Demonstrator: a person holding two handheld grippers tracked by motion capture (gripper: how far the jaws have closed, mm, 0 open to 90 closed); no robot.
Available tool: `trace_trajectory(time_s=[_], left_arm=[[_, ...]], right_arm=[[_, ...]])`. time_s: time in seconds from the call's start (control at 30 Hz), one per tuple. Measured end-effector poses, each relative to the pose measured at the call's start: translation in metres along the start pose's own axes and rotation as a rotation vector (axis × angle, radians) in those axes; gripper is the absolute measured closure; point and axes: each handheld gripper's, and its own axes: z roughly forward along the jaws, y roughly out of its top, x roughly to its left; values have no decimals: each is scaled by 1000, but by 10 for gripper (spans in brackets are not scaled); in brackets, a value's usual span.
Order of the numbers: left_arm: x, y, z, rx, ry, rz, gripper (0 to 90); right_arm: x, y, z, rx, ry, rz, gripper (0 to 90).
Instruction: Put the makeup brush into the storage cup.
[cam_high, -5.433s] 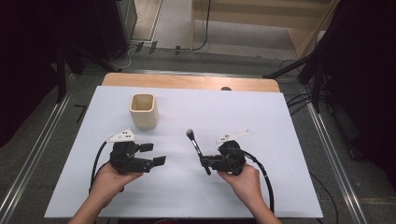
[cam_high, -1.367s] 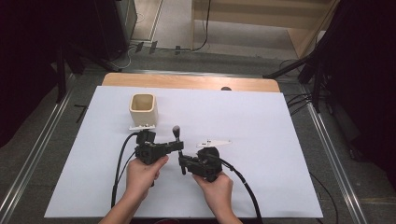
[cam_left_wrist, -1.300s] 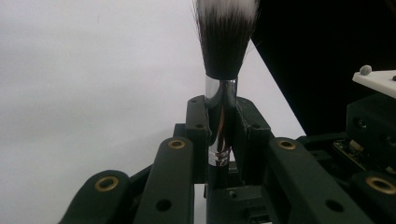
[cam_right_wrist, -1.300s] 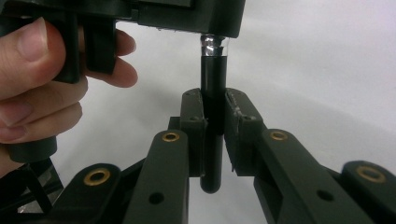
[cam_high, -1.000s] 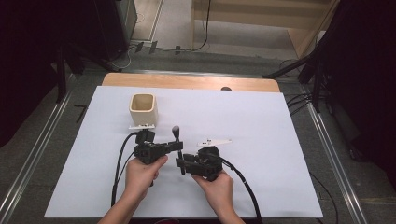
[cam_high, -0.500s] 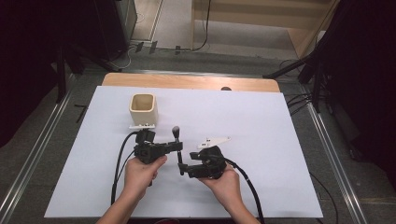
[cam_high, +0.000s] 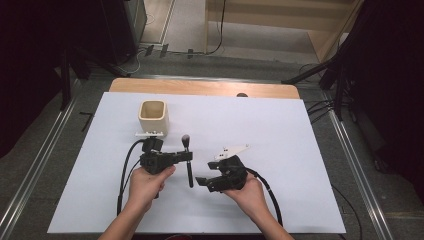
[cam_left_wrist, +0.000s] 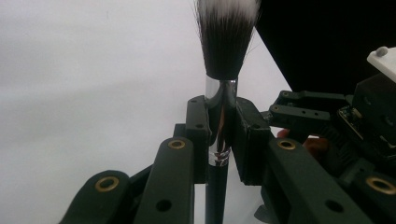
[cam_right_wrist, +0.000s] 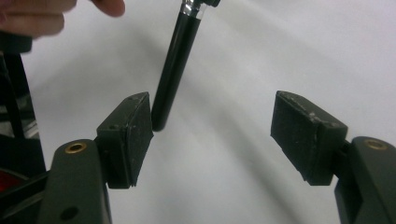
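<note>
A black makeup brush (cam_high: 189, 167) with a silver ferrule and a dark, white-tipped head stands clamped in my left gripper (cam_high: 188, 156), shut on the ferrule (cam_left_wrist: 219, 116). The bristles (cam_left_wrist: 227, 42) rise above the jaws. My right gripper (cam_high: 201, 181) sits just right of the brush handle, and its jaws have just been opening. In the right gripper view its pads (cam_right_wrist: 130, 135) stand wide apart around my right gripper's (cam_right_wrist: 212, 133) gap, with the handle's end (cam_right_wrist: 172, 74) close beside the left pad and not pressed.
A beige square cup (cam_high: 153, 115) stands upright behind the left hand on the white table sheet (cam_high: 300, 165). A wooden table edge (cam_high: 200, 87) runs along the back. Cables trail from both grippers toward the front edge.
The brush, once held by my right gripper, is now in my left one. Over the last second the right jaws opened off the handle and that hand drew slightly right.
</note>
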Motion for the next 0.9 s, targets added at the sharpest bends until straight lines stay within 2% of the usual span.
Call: trace_trajectory(time_s=[0.27, 0.33, 0.43, 0.53, 0.67, 0.9], left_arm=[[-1, 0, 0, 45, 6, 16, 788], [-1, 1, 0, 59, 9, 28, 787], [-3, 2, -1, 64, 19, 50, 787], [-3, 3, -3, 70, 14, 56, 788], [-1, 4, -6, 68, 16, 50, 788], [2, 6, -12, 72, 12, 64, 787]], right_arm=[[-1, -3, -2, 29, -12, -53, 279], [-3, -3, -3, 40, 1, -52, 279], [-5, -4, -7, 21, 33, -46, 279], [-7, -4, -11, 5, 34, -61, 279], [-10, -6, -14, 23, 38, -55, 279], [-14, -10, -20, 46, 43, -61, 271]])
